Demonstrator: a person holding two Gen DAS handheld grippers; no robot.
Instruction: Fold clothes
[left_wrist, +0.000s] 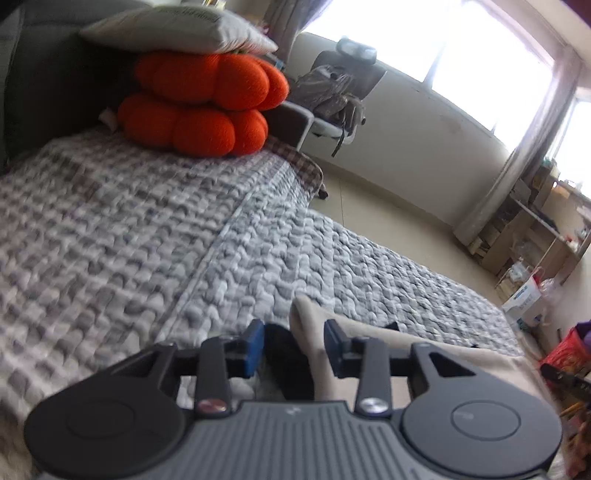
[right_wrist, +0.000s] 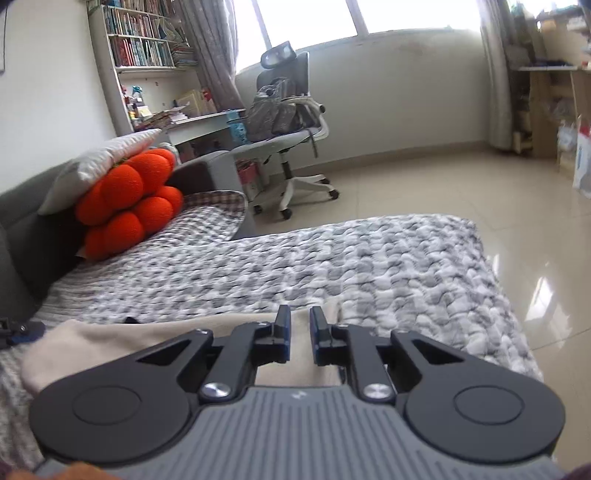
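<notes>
Beige garment (left_wrist: 391, 343) lies spread on the grey quilt (left_wrist: 129, 221), at its near edge, well away from the orange cushion (left_wrist: 207, 103) that sits at the quilt's far end, and we take that cushion as our landmark. We judge that we are at a release between folds: our left gripper (left_wrist: 294, 345) stands partly apart with a raised ridge of the beige cloth between its fingers, and we cannot tell whether the blue pads (left_wrist: 255, 347) touch it. To the right along the same cloth edge, our right gripper (right_wrist: 299, 336) has its jaws narrow with a clear gap, the cloth showing beneath and nothing pinched. Next we think we need to choose fresh corners or an edge, close firmly on them and carry them over evenly, both hands level. Above the cushion rests a pale pillow (left_wrist: 177, 29). Right of it stands an office chair (right_wrist: 288, 122) on glossy tiles (right_wrist: 461, 184), below bright windows (right_wrist: 369, 14).
</notes>
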